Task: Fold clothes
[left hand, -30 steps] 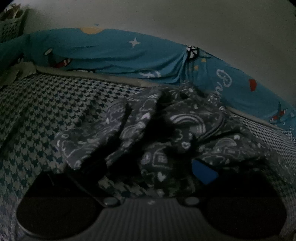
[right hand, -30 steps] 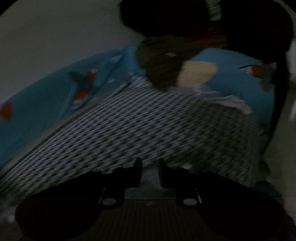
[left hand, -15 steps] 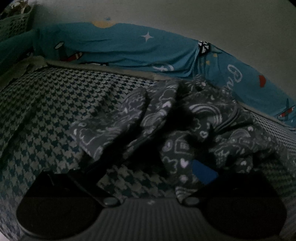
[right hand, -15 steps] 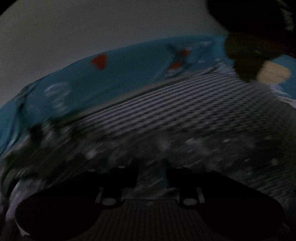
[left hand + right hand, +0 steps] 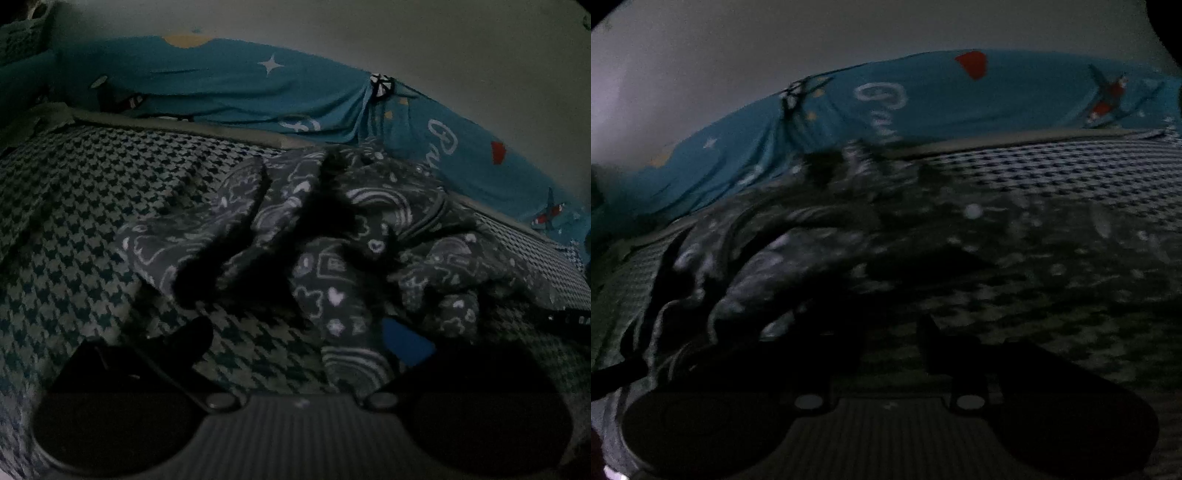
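**Garment still bunched; right claw opening on approach**

The dark printed garment (image 5: 332, 251) lies crumpled on the houndstooth bed cover (image 5: 74, 221), near the blue sheet (image 5: 221, 85) along the wall. It is unfolded, so the work appears to be at the stage of finding an edge. The left gripper (image 5: 295, 343) stands wide open, one finger beside a hanging fold, gripping nothing. The right gripper (image 5: 890, 339) has its jaws partly apart and opening; the dim, blurred view seems to show only bed cover between them.

Very dim, grainy, fisheye-warped edges, right wrist view motion-blurred
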Demonstrator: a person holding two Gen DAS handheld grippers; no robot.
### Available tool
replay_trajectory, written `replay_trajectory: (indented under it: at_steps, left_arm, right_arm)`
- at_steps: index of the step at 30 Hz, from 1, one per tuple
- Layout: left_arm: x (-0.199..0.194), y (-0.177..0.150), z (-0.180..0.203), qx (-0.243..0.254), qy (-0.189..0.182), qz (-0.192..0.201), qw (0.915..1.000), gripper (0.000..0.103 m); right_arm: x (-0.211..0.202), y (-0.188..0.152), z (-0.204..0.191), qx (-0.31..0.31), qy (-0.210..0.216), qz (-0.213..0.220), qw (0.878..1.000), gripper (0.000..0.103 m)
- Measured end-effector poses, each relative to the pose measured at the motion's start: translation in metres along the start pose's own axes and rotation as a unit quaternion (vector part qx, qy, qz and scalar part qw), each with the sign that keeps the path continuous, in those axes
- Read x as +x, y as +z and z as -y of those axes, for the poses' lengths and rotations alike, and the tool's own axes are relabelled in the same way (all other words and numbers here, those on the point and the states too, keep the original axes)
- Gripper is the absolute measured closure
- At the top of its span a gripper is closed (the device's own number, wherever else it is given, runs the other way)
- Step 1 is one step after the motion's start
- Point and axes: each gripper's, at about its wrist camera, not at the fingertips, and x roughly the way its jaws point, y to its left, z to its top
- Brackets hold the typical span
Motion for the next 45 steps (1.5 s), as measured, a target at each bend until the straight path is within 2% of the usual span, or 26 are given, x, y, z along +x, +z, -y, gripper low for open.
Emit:
replay_trajectory:
  at_steps: [11,22,28,30,32,34,45]
  left_arm:
    - [0.001,0.000,-0.002,-0.010,-0.007,-0.001,0.9999,0.008]
    - [0.001,-0.002,-0.001,-0.007,-0.011,-0.003,0.9999,0.010]
    - [0.002,-0.002,0.001,-0.003,-0.011,-0.004,0.9999,0.005]
    - [0.002,-0.002,0.001,-0.002,-0.015,-0.007,0.9999,0.004]
    - [0.002,-0.003,0.002,0.001,-0.018,-0.009,0.9998,0.004]
    - [0.002,-0.005,0.004,0.004,-0.022,-0.011,0.9997,0.004]
    - [-0.006,-0.014,0.023,0.050,-0.083,-0.004,0.9953,0.003]
  right_arm:
    - [0.017,-0.008,-0.033,0.001,0.076,-0.030,0.997,0.062]
    - [0.036,-0.014,-0.056,0.003,0.092,-0.052,0.994,0.059]
    - [0.046,-0.020,-0.068,-0.017,0.085,-0.052,0.995,0.058]
    - [0.049,-0.022,-0.072,-0.026,0.083,-0.049,0.995,0.060]
    - [0.050,-0.022,-0.074,-0.032,0.085,-0.043,0.995,0.080]
    - [0.048,-0.019,-0.075,-0.033,0.091,-0.032,0.995,0.087]
    - [0.024,0.030,-0.067,-0.021,0.161,0.057,0.985,0.090]
